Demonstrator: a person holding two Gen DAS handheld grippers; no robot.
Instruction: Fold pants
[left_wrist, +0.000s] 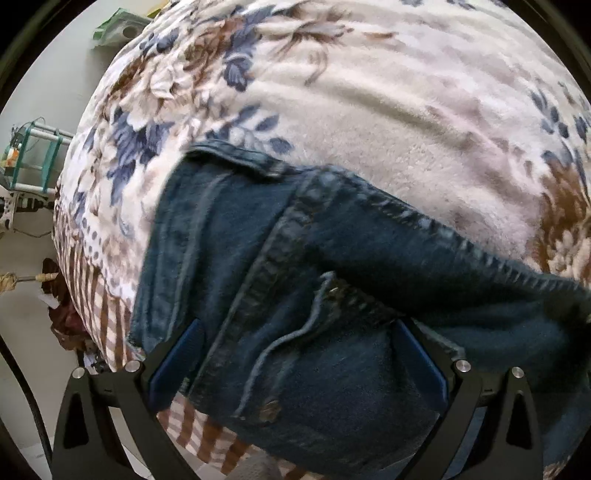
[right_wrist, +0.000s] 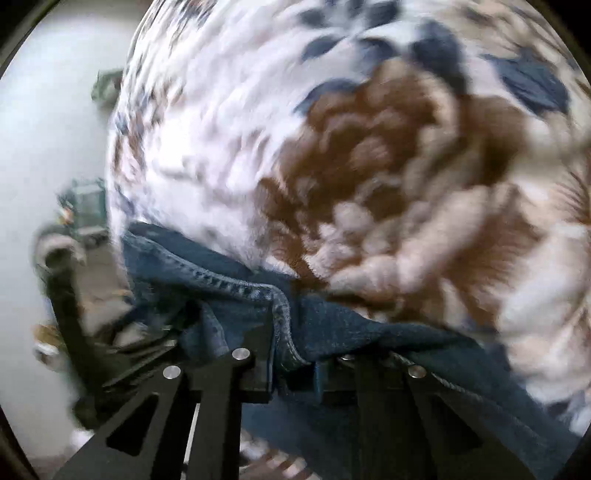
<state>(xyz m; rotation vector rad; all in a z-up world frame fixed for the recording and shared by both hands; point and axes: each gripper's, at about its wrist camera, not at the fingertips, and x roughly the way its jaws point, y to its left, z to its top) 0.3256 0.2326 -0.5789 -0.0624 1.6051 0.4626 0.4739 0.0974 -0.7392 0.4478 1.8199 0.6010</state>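
We find the pants (left_wrist: 295, 295), dark blue denim, lying on the floral blanket (left_wrist: 369, 92) and filling the lower half of the left wrist view; in the right wrist view they occupy the lower centre, under the blurred blanket pattern. The left gripper (left_wrist: 295, 354) stands with its jaws spread wide, denim bulging between the blue pads (left_wrist: 177, 362), which appear to touch it without pinching; the right gripper (right_wrist: 291, 365) has its jaws pressed together on a stitched seam fold of the pants, at the bottom centre of its frame. We judge the cloth heavy for a garment, limp but thick, with stiff doubled seams and a riveted pocket; it should not slip readily and is not fragile. We judge the seams and hems the best holds, since single layers may sag and drag; the right wrist view is motion-blurred, so finer detail is uncertain.
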